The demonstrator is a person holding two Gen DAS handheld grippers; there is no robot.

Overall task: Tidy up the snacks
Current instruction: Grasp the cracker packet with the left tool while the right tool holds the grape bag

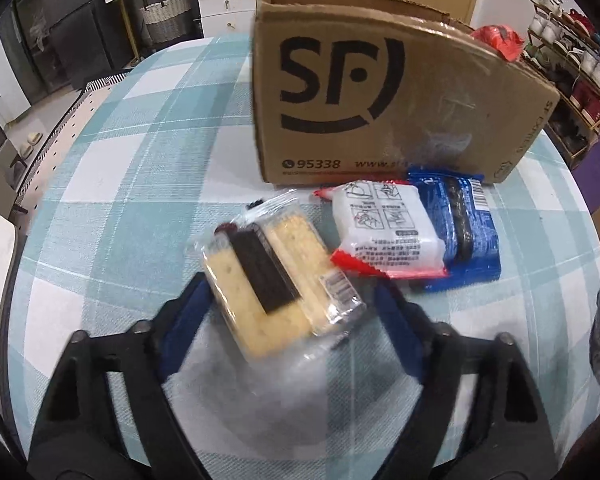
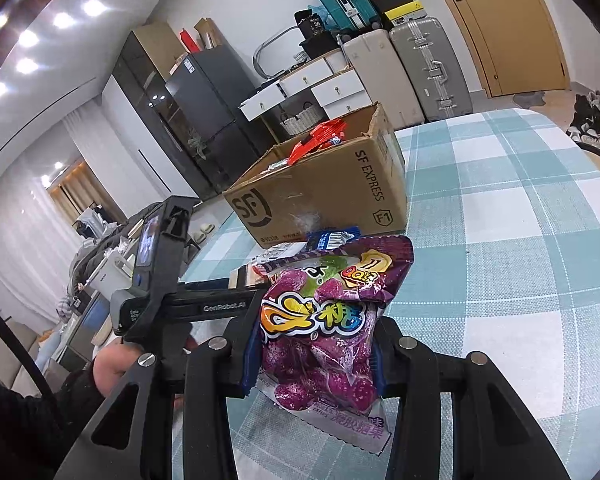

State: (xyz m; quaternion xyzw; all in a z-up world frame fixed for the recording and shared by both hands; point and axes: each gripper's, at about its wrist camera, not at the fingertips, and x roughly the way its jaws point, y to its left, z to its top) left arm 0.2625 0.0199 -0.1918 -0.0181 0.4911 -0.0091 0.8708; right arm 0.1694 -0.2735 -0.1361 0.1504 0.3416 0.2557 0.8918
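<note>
A clear pack of yellow crackers with a dark stripe lies on the checked tablecloth between the spread fingers of my left gripper, which is open around it. A white and red packet and a blue packet lie beside it, in front of the brown SF cardboard box. My right gripper is shut on a purple candy bag and holds it above the table. The box stands beyond it with red packets inside.
The left gripper's body and the hand holding it show at the left of the right wrist view. Shoe racks stand right of the table. Suitcases, drawers and a fridge stand behind it.
</note>
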